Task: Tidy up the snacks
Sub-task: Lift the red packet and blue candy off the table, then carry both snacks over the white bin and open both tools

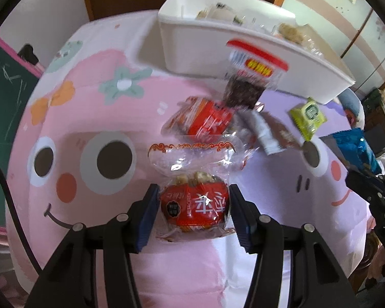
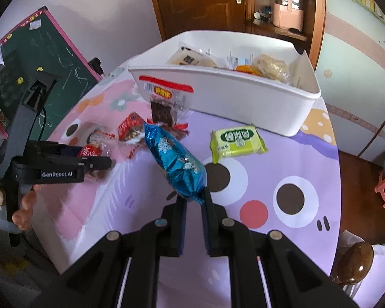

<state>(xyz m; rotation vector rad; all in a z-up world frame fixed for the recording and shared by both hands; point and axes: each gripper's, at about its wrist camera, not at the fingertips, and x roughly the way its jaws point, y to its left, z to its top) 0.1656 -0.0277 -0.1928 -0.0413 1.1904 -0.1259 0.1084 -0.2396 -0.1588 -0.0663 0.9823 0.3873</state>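
My left gripper (image 1: pixel 192 192) is shut on a red snack packet (image 1: pixel 195 205) with a clear crinkled top, its blue pads pressing on both sides. The right wrist view shows that gripper (image 2: pixel 95 156) low over the cloth with the red packet (image 2: pixel 89 151) in it. My right gripper (image 2: pixel 193 200) is shut on one end of a blue foil snack (image 2: pixel 177 161), which sticks up and away from the fingers. The blue snack (image 1: pixel 354 148) also shows at the right edge of the left wrist view. A white bin (image 2: pixel 243 102) holding several snacks stands at the back.
On the pink and purple cartoon cloth (image 2: pixel 308 159) lie a green packet (image 2: pixel 237 141), another red packet (image 2: pixel 129 128) and a dark snack with a red header (image 2: pixel 164 107) leaning on the bin. A chalkboard (image 2: pixel 38 59) stands left. A person's hand (image 2: pixel 23 205) holds the left gripper.
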